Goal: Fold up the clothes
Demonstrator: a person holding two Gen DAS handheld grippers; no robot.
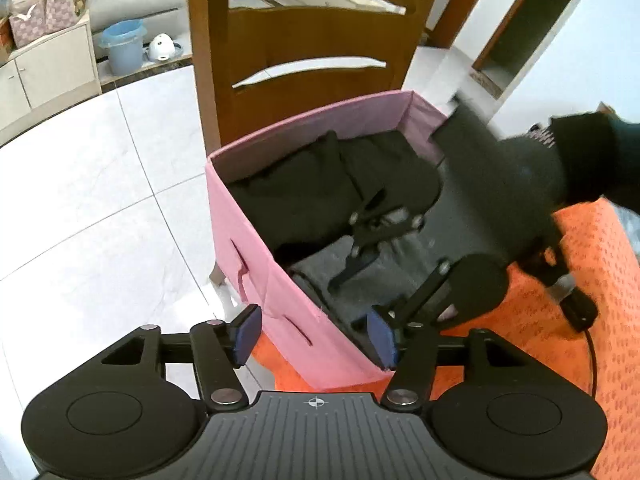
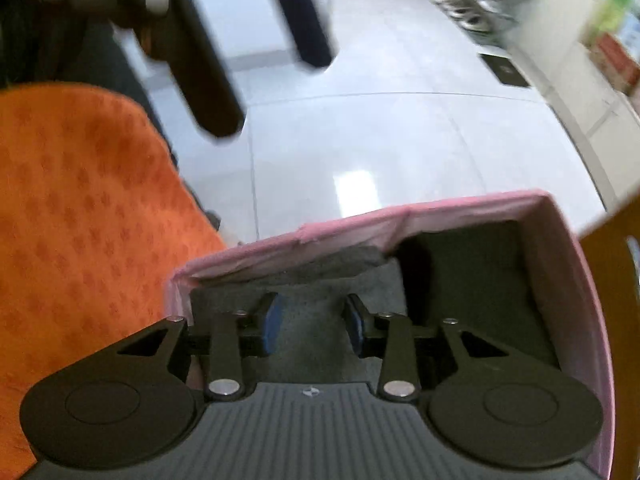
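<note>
Reaching into the pink fabric bin (image 1: 256,256), the right hand-held gripper (image 2: 312,324) hovers with fingers spread just above a grey garment (image 2: 312,344), gripping nothing; contact cannot be confirmed. The bin sits at the edge of the orange-covered bench (image 1: 580,248) beside a wooden chair (image 1: 304,36), presumably so clothes are within reach. Dark garments (image 1: 304,196) lie behind the grey one. The left hand-held gripper (image 1: 316,334) (also spread, empty) straddles the bin's near corner.
</note>
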